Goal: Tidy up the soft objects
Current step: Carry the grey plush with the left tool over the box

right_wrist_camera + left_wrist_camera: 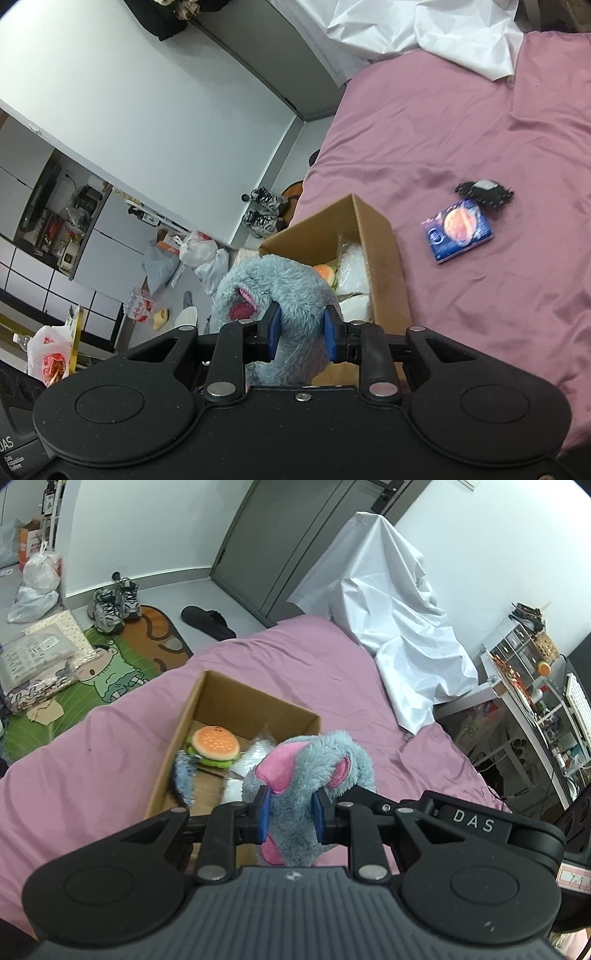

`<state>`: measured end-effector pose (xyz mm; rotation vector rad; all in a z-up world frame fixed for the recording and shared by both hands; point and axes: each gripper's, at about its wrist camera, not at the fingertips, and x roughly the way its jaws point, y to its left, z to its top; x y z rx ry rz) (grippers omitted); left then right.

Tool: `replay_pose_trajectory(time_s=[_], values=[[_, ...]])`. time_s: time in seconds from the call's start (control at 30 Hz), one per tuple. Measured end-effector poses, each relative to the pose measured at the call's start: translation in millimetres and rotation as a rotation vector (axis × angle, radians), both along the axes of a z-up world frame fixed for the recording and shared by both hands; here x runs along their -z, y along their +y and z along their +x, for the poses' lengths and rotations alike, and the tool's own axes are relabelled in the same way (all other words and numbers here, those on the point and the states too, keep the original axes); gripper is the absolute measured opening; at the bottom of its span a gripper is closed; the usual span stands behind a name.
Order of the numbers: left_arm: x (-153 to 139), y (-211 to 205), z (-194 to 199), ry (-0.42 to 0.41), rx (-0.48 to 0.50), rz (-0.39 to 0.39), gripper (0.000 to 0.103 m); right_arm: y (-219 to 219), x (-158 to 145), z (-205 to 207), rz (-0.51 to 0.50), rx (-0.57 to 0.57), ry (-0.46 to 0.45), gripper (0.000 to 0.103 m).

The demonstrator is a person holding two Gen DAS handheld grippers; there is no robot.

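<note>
A grey-blue and pink plush toy (306, 771) is held by both grippers above the near edge of an open cardboard box (255, 705) on the pink bed. My left gripper (291, 812) is shut on the plush. My right gripper (302, 332) is shut on another part of the same plush (280, 288). Inside the box lie a burger plush (213, 746), a grey fuzzy piece (183, 775) and white plastic-wrapped items (354, 273). The box also shows in the right wrist view (384, 266).
A blue booklet (458, 230) and a small black object (484, 192) lie on the pink sheet (480, 129) right of the box. A white cloth (399, 620) covers the far bed end. Sneakers (110, 605), a rug and bags are on the floor; shelves (535, 686) stand at the right.
</note>
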<state>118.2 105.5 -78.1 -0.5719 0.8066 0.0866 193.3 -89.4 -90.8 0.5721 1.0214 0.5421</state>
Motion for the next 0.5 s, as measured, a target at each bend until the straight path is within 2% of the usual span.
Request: replay_pose_trajectory(time_s=[0.27, 0.33, 0.4, 0.5], values=[[24, 27, 0, 0.035, -0.039, -0.034, 0.021, 23, 13, 1, -0.043, -0.009, 0.029, 0.030], [30, 32, 2, 0.045, -0.046, -0.043, 0.021, 25, 16, 0, -0.062, -0.004, 0.033, 0.036], [36, 36, 3, 0.056, -0.053, -0.045, 0.021, 24, 19, 0, -0.075, 0.010, 0.042, 0.047], [42, 40, 5, 0.064, -0.057, -0.033, 0.021, 22, 22, 1, -0.077, 0.031, 0.051, 0.054]])
